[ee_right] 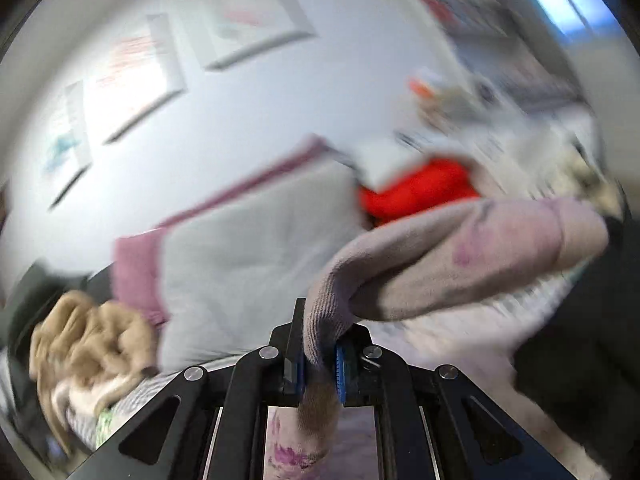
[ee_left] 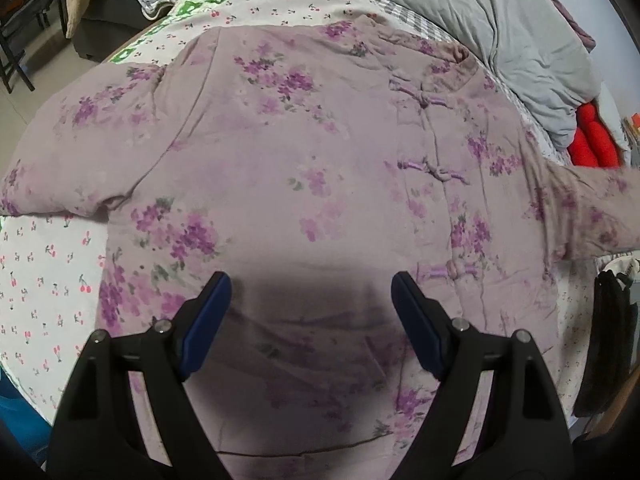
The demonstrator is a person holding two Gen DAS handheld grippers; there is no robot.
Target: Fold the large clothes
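Two grippers are showing, one in each wrist view, and a padded mauve jacket printed with purple flowers [ee_left: 280,152] is lying spread front-up across a white bedsheet dotted with small red cherries [ee_left: 44,280]. At the far left of the left wrist view, one floral sleeve [ee_left: 68,168] is lying flat on that sheet, reaching toward the edge of the bed. Moving rightward, the left gripper [ee_left: 310,300] is hanging over the lower part of the jacket with its blue-padded fingers [ee_left: 208,320] standing wide apart, nothing between them and its own shadow falling on the cloth below. Further right, a row of fabric knot fastenings [ee_left: 432,172] is running down the jacket's front, and beyond it the other sleeve [ee_left: 592,208] is stretching off the right edge, raised off the bed. A rumpled grey quilt [ee_left: 500,40] is lying behind the jacket at the upper right, with a bright red cushion [ee_left: 592,144] beside it. In the heavily blurred right wrist view, a tan fleece garment [ee_right: 92,336] is sitting at the left, the grey quilt [ee_right: 256,252] is filling the middle, and the right gripper [ee_right: 318,360] is pinching the ribbed cuff [ee_right: 324,316] of the sleeve [ee_right: 500,244] between nearly closed fingers, the sleeve arching away to the right.
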